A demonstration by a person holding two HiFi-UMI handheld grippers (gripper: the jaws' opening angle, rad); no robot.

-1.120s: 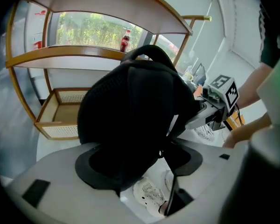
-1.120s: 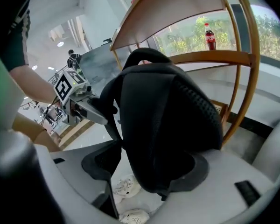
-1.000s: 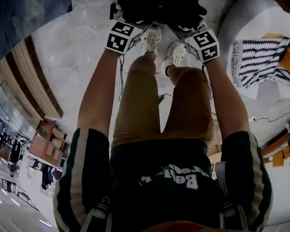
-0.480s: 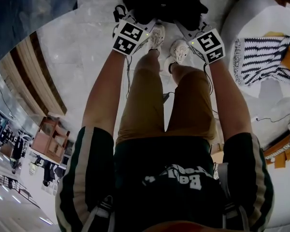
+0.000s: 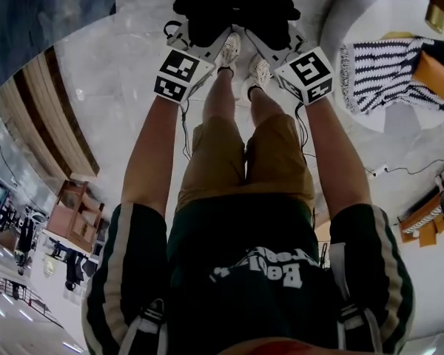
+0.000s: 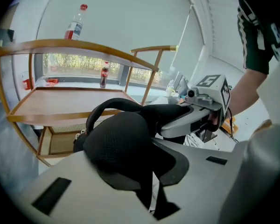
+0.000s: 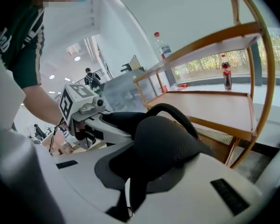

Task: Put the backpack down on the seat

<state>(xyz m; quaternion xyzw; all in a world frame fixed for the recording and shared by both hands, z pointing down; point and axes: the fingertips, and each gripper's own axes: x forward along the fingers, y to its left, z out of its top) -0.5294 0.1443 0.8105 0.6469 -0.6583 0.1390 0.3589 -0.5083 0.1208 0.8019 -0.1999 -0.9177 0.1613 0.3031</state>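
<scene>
The carrying step is judged to be in hand: the black fabric backpack (image 5: 233,2) is held up just ahead of the person's white shoes (image 5: 230,49), over the pale marble floor (image 5: 118,72). It has not yet been brought to the white rounded upholstered seat (image 5: 351,9), which stands well apart on the person's right with a black-and-white striped throw (image 5: 377,72) lying on it. The jaws of the left gripper (image 6: 140,171) have just been closing and are clamped on a black padded mesh shoulder strap (image 6: 119,143). Those of the right gripper (image 7: 144,171) have likewise just been closing and are pinched on the second padded strap (image 7: 163,143), so the load is shared between the two. The strap end is turned upward toward the grippers, and the black carry loop (image 6: 107,108) is seen arching across the top. The long axis is judged to hang downward from the grip, near upright, though only the top bulk is shown from the steep head view, so this cannot be confirmed. For the next move, the bag would need to be carried across to the right at a matched height, lowered onto a bare part of the seat beside the throw, and released only once its weight is borne there.
</scene>
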